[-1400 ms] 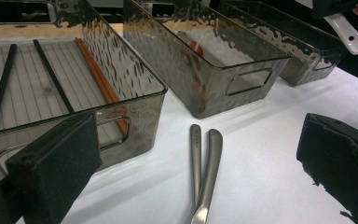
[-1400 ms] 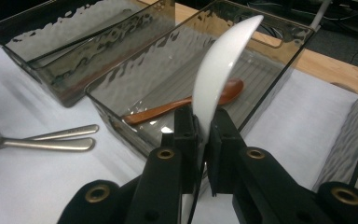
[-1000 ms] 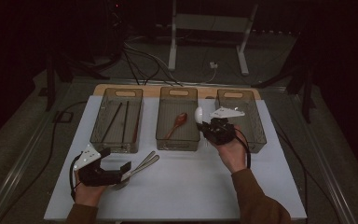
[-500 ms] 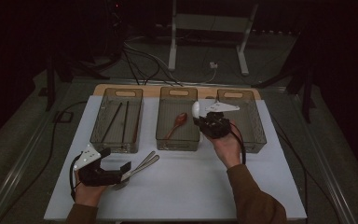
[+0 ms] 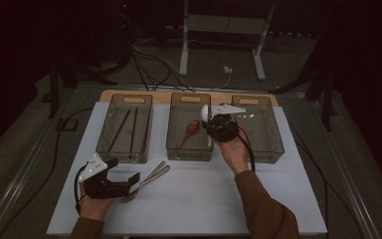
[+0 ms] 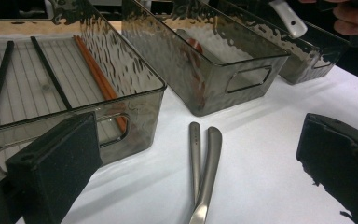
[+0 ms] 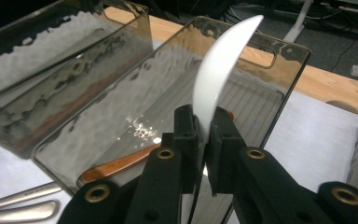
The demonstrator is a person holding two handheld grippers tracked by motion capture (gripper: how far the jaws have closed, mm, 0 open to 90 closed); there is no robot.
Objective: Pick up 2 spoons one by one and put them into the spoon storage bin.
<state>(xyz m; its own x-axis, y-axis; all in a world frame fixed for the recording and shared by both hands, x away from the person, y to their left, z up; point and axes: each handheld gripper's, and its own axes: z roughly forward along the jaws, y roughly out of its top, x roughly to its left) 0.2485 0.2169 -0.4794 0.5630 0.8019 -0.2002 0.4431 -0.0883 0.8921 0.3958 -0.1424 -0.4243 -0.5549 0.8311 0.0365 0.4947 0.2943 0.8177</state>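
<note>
The white tabletop (image 5: 278,199) carries three smoked-plastic bins in a row. The left bin (image 5: 110,149) holds black and reddish chopsticks (image 6: 51,72), the middle bin (image 5: 171,139) holds a brown wooden spoon (image 5: 189,132), and the right bin (image 5: 273,144) looks empty. In front of the bins, two metal utensil handles (image 6: 204,163) lie side by side on the tabletop.

The right gripper (image 7: 204,133) hangs over the near edge of the middle bin, its fingers clamped on the handle of a white ceramic spoon (image 7: 216,77), whose bowl sticks up and away from the hand. The left gripper (image 6: 200,154) rests low on the tabletop just behind the metal handles, its fingers wide apart and holding nothing.

The step in hand looks like sorting the white spoon into the middle bin beside the wooden one. To do it well, the spoon should be brought fully inside the walls, lowered until it is close to the floor, tipped flat, and only then released, since ceramic dropped from height could chip or bounce out.
</note>
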